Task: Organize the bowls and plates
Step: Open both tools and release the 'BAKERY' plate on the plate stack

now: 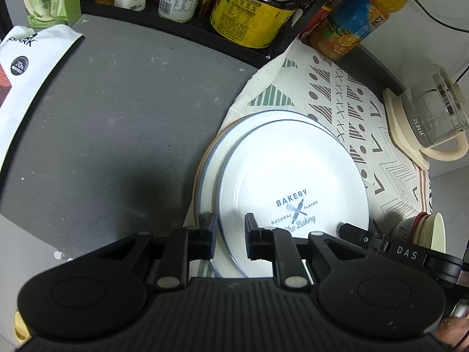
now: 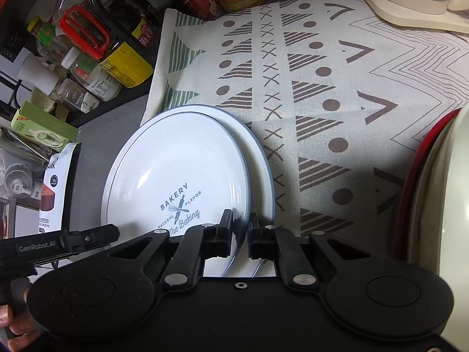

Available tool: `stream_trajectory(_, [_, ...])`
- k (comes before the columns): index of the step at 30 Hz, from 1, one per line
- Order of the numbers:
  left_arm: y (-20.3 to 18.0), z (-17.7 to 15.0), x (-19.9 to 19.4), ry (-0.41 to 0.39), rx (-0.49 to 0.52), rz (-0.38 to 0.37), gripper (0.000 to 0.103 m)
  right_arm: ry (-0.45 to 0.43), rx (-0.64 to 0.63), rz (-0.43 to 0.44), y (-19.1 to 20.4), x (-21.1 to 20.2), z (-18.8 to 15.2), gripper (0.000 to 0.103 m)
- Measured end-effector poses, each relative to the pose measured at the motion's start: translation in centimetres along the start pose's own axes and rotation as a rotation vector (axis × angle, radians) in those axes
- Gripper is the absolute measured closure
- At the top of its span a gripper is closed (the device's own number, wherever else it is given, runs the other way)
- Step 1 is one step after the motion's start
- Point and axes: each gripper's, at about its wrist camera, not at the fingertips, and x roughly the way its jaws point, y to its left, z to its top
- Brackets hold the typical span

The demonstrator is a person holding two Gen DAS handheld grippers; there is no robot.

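Plates were found stacked two deep on the patterned cloth [image 2: 337, 94], the printed upper plate [image 2: 176, 173] sitting off-centre on the lower plate [image 2: 259, 158], whose rim showed as a crescent toward two o'clock in the right wrist view. The left gripper [image 1: 231, 234] was clamped on the upper plate's rim at its nine o'clock side, as seen from the left wrist. The right gripper [image 2: 241, 234] was closed on the same rim at its four o'clock side in its own view. Stacked bowls [image 1: 425, 231] lay at three o'clock of the plates. A kettle [image 1: 433, 117] stood further back at about two o'clock, and bottles [image 1: 252, 8] lined the rear at twelve. In my judgement the step in hand was squaring the upper plate onto the lower. Both hands ought to move together and keep the plate level, sliding it toward two o'clock without dragging the cloth.
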Motion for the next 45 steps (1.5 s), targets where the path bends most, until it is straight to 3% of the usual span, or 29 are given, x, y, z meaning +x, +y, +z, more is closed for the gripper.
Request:
stream_trajectory(28, [1.1,-0.4,-0.9,-0.014,-0.028,-0.012,0.087,0.023,0.01,-0.009,0.4,0.3,-0.4,0.091])
stream_trajectory(41, [0.2,-0.2,-0.6,-0.02,-0.001,-0.058,0.087,0.0,0.049,-0.01,0.1,-2.2,-0.9,0.089])
stream_trajectory(45, [-0.1,-0.3,-0.8,-0.017,0.008,-0.036,0.087,-0.035,0.061,0.014,0.1,-3.5,-1.4,0.079])
